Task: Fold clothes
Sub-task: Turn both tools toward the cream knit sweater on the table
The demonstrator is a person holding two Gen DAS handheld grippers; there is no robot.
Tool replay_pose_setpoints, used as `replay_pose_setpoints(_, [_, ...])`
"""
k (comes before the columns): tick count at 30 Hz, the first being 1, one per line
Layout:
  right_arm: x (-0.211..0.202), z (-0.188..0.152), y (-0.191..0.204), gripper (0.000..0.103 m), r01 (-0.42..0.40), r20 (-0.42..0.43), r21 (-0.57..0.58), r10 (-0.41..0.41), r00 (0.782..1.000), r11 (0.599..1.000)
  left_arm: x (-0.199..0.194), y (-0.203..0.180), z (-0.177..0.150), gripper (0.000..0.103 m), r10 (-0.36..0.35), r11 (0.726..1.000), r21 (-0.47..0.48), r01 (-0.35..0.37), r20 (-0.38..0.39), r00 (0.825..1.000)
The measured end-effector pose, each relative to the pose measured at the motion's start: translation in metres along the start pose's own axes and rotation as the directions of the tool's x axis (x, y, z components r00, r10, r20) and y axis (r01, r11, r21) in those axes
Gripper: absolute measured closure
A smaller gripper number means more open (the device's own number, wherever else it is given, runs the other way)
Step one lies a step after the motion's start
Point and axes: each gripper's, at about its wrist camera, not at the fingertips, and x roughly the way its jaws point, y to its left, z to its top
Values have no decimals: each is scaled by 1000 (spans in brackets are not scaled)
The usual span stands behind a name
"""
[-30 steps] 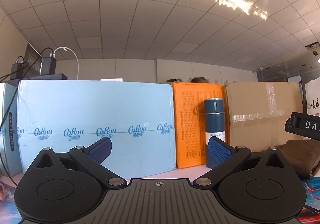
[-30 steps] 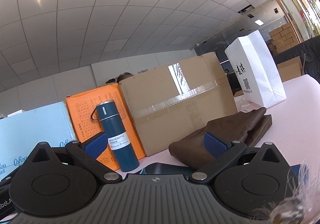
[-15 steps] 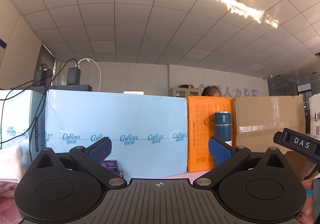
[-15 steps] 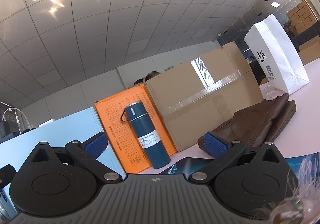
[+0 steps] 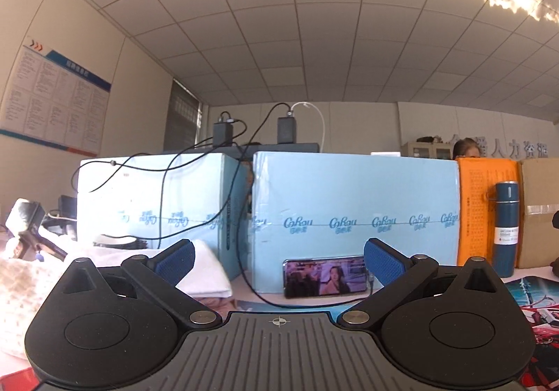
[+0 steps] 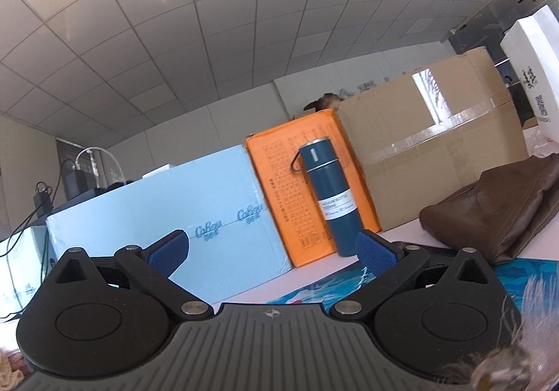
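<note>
Two pale-blue "CoRou" boxes [image 5: 353, 216]

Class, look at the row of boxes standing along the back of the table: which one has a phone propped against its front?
The wide light-blue box, the one next to the orange box. The phone leans against its base, screen lit; no other box has one.

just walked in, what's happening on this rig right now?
A person holds a gripper in each hand for a clothes-folding job, but neither grips anything. The left gripper and right gripper are both open and raised, facing the boxes at the back of the table. White cloth lies low on the left, a brown folded garment on the right by the blue bottle. No fold is under way.
</note>
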Motion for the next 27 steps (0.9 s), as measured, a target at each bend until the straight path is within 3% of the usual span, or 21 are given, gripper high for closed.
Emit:
replay_pose_setpoints(2, [1, -3, 15, 0, -77, -69, -4, 77, 995, 997, -4, 21, -3, 0, 51, 998, -27, -52, -14, 999])
replay_pose_setpoints(4, [4, -10, 38, 0, -164, -159, -1, 162, 974, 986, -7, 41, -4, 0, 102, 993, -65, -103, -18, 995])
replay_pose_setpoints(8, [8, -24, 84, 0, -328, -305, 26, 320, 897, 944, -15, 85, -6, 0, 233, 965, -115, -234, -18, 972])
replay_pose_setpoints(10, [11, -30, 108, 0, -402, -367, 50, 391, 844, 914, -17, 107, -9, 0, 301, 943, -136, -303, -34, 953])
replay_pose_setpoints(13, [21, -43, 141, 0, -491, -466, 106, 479, 744, 865, -27, 142, -15, 0, 400, 899, -168, -405, -62, 914])
replay_pose_setpoints(18, [41, -70, 192, 0, -537, -603, 248, 562, 566, 806, -38, 188, -22, 0, 474, 846, -219, -487, -112, 873])
replay_pose_setpoints(21, [55, -77, 222, 0, -540, -637, 269, 567, 522, 798, -38, 208, -20, 0, 460, 842, -253, -477, -127, 879])
replay_pose_setpoints(27, [89, -101, 278, 0, -527, -685, 333, 585, 435, 782, -16, 239, -14, 0, 389, 849, -320, -421, -164, 907])
